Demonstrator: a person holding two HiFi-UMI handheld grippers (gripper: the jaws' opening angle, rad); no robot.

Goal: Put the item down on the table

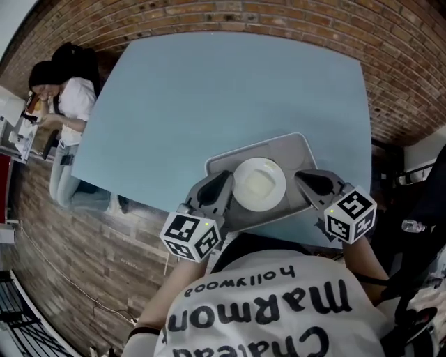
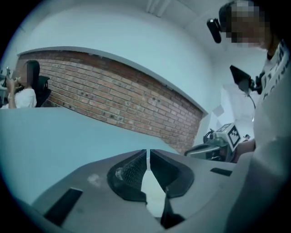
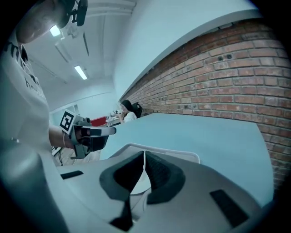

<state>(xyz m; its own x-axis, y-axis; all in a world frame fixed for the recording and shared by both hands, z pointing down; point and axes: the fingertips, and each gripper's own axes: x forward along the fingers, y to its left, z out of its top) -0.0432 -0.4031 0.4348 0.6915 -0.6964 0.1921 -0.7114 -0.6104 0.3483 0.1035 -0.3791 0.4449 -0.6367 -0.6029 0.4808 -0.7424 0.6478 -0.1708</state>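
Head view, item: a grey tray [image 1: 293,153] carrying a white plate [image 1: 258,183] is seen at lower centre of the frame, over the near edge of the pale blue table [image 1: 209,90].
Head view, tools: the tray's left rim is met by the left gripper [image 1: 221,187] and its right rim by the right gripper [image 1: 304,180]. Whether the tray already rests on the table cannot be told.
Head view, surroundings: a seated person [image 1: 66,97] is seen at upper left, well apart from the tray. A brick wall [image 1: 279,17] runs along the top.
Left gripper view, jaws: at lower centre the jaws are drawn almost together, with only a thin slit between the tips. They are judged to be pinched on the tray's rim, and a pale surface shows in the gap below.
Left gripper view, rest: the right gripper is seen at middle right, and the table spreads across the left half.
Right gripper view, jaws: at lower centre the jaws are likewise nearly closed and judged clamped on the tray's rim. The far rim of the tray is seen just beyond the tips, and the left gripper at middle left.
Step in hand: the tray is judged to be at the point of being set down.
Done well, level: both sides should be lowered together so that the plate is not tipped or slid.
Done well, place: the tray should be brought further onto the table, as it is judged to lie at the near edge.
Done well, release: the jaws should be opened only once the weight is taken by the table.
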